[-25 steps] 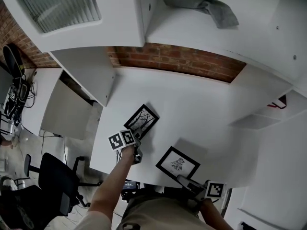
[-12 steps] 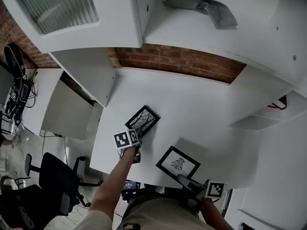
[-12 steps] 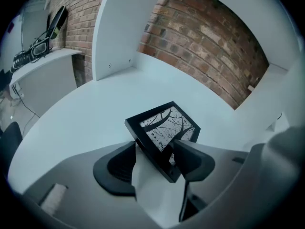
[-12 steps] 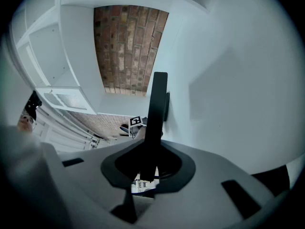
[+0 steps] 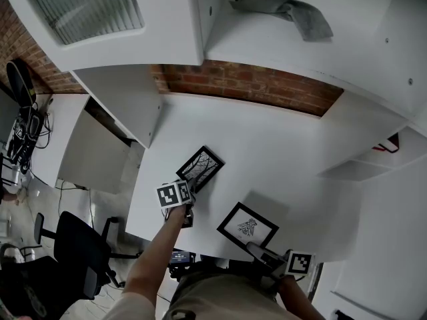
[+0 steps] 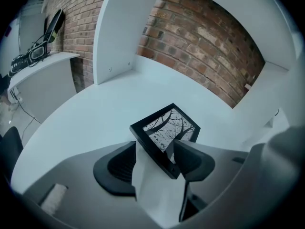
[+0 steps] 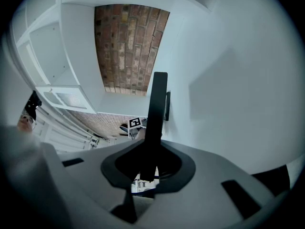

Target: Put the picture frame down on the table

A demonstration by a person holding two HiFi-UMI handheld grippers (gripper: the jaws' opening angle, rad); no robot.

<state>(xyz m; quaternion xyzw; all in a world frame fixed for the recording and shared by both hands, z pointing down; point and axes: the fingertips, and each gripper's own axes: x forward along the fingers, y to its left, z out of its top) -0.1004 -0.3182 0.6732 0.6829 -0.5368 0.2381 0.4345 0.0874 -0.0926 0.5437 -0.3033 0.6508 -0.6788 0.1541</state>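
Note:
A black picture frame with a bare-branch print [image 5: 199, 168] [image 6: 167, 130] lies flat on the white table [image 5: 280, 152]. My left gripper [image 5: 185, 193] [image 6: 155, 148] is open, its jaws on either side of the frame's near corner, the right jaw close against the frame's edge. A second black frame with a small plant drawing [image 5: 247, 227] is near the table's front edge and casts a shadow behind it. My right gripper [image 5: 256, 250] [image 7: 148, 163] is shut on this frame's lower edge, which shows edge-on [image 7: 157, 104] in the right gripper view.
A brick wall [image 5: 253, 82] backs the table, with white shelf panels [image 5: 127, 105] to the left and right. A grey cloth [image 5: 283, 9] lies on the upper shelf. An office chair [image 5: 80, 252] stands on the floor beyond the table's left edge.
The left gripper's marker cube has shifted slightly to the right beside the branch-print frame. Both frames and the right gripper stay where they were.

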